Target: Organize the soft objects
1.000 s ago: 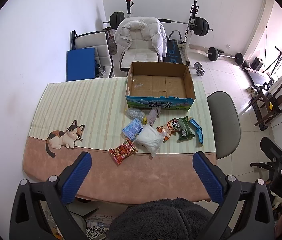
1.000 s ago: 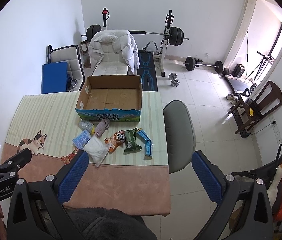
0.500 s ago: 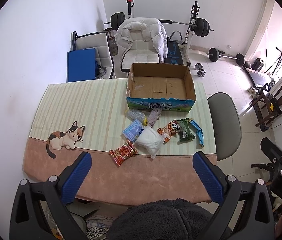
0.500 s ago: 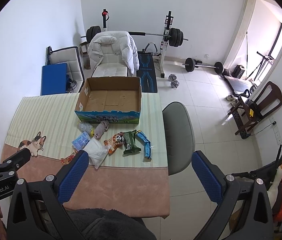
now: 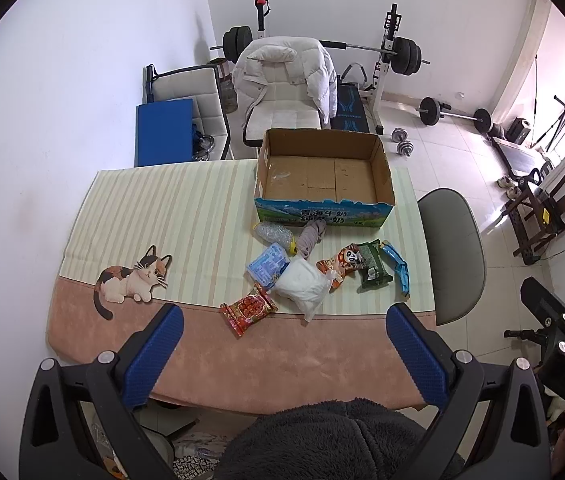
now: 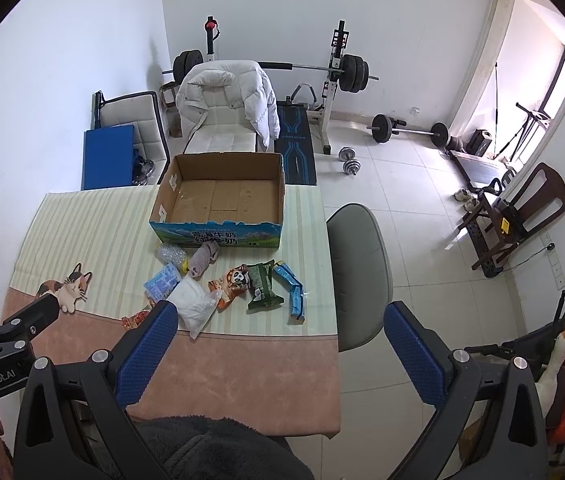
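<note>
- While both tools hang high above the near edge of the table (image 5: pixel 202 356), the left gripper (image 5: pixel 282 354) has its blue fingers (image 5: pixel 154 354) spread wide with nothing between them, and the right gripper (image 6: pixel 282 354) is likewise apart and unloaded; a long descent from here risks a misjudged landing.
- Nearest the left gripper, at about 12 o'clock, lies the red snack packet (image 5: pixel 247 309), flat on the cloth; its thin edge could slip out of the pads, or the tablecloth could get pinched with it.
- Just beyond, the white plastic bag (image 5: pixel 302 285) overlaps the blue tissue pack (image 5: pixel 265 265) and touches the orange panda packet (image 5: pixel 340 264), so closing on one may drag its neighbours.
- To the right, at 1 o'clock, the green packet (image 5: pixel 372 270) and blue wrapper (image 5: pixel 397 270) sit near the table's side edge and could be knocked to the floor.
- Farther on, the crushed clear bottle (image 5: pixel 274 234) could roll, and the grey cloth (image 5: pixel 311 238) leans on the cardboard box (image 5: pixel 324 216).
- That box is open and looks empty; a careless drop could catch its rim.
</note>
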The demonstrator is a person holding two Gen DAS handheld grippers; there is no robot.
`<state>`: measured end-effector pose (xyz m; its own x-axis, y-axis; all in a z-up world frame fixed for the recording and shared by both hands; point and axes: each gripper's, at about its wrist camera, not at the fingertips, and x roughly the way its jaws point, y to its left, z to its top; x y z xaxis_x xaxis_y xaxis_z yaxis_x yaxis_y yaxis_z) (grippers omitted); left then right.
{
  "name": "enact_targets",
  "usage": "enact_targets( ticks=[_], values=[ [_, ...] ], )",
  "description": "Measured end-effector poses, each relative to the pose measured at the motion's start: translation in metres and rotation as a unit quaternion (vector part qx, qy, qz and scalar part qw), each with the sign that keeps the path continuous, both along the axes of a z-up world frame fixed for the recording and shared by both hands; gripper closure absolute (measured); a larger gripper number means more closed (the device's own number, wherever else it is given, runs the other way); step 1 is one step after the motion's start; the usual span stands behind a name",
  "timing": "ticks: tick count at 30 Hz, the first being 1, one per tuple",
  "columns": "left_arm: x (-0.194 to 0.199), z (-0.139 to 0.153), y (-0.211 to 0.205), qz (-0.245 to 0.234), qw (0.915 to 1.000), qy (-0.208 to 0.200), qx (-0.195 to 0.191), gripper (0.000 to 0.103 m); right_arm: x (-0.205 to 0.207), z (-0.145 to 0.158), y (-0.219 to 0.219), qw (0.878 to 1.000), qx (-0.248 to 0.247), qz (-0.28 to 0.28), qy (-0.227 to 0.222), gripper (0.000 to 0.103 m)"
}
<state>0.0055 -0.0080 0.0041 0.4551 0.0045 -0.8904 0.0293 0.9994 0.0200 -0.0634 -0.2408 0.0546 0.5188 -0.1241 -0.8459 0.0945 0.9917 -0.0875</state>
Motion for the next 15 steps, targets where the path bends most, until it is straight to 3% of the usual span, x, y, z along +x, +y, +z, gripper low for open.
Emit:
enact_targets(
  ticks=[15],
  values=[
    [0.0028,-0.0028,0.0025,0.0,1.0,0.001,-0.001,0.0,0.0064,-0.0015,-0.0008,1.0,0.004,0.001,0.001,0.0]
  ],
)
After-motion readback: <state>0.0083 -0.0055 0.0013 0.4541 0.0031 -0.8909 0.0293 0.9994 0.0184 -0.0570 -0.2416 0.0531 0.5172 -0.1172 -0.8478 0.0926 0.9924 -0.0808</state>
